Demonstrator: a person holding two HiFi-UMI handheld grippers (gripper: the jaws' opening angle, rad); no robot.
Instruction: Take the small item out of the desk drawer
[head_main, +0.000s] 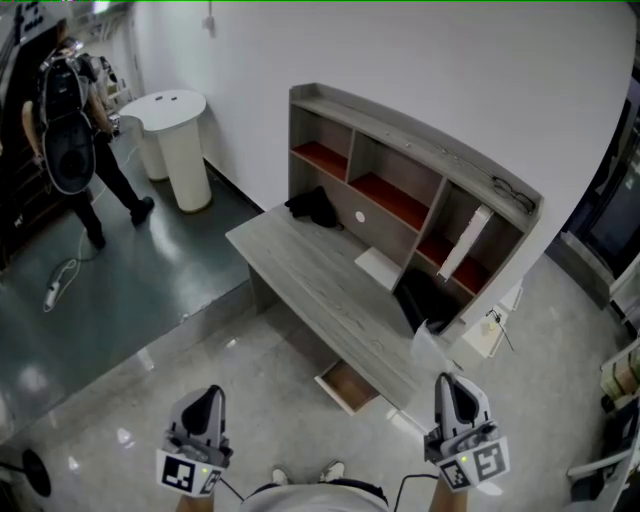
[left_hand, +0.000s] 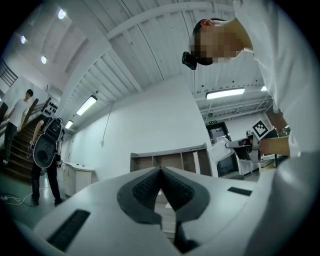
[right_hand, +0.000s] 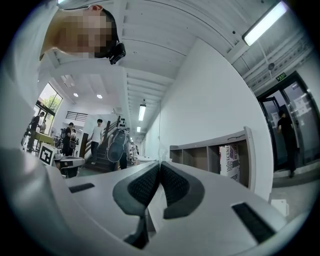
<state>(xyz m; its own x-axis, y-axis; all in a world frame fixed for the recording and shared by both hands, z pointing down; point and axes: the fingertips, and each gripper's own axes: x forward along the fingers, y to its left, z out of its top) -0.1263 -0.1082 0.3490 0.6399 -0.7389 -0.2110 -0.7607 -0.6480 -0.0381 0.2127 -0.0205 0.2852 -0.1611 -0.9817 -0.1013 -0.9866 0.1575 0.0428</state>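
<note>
Both grippers are low in the head view, side by side and well short of the counter (head_main: 310, 275). Left gripper (head_main: 210, 393): jaws clenched pad to pad, nothing between them. Right gripper (head_main: 447, 383): the same, clenched and empty, confirmed in each gripper view. The drawer (head_main: 347, 386) stands pulled out under the counter's near edge, between the two grippers and ahead of them, showing a brown inside. I cannot make out the small item in it or anywhere else, as it is too small or hidden from this angle. That fits either a drawer opened with the item lying deep inside, or one already emptied with the item set down out of view. My judgement is that the thing to do well in either case is to look first, bringing the head view over the drawer so its floor shows before committing a gripper. Any reach should come in low under the counter edge with the jaws released ahead of the rim, not inside it. The counter is grey wood-grain with a shelved hutch (head_main: 420, 170) at the back — a white sheet (head_main: 378, 266) and a black bundle (head_main: 315, 207) lie on it. The floor is pale and glossy near me and darker at left, where a person (head_main: 70, 130) walks past a white stand (head_main: 178, 140), with a plain white wall behind.
</note>
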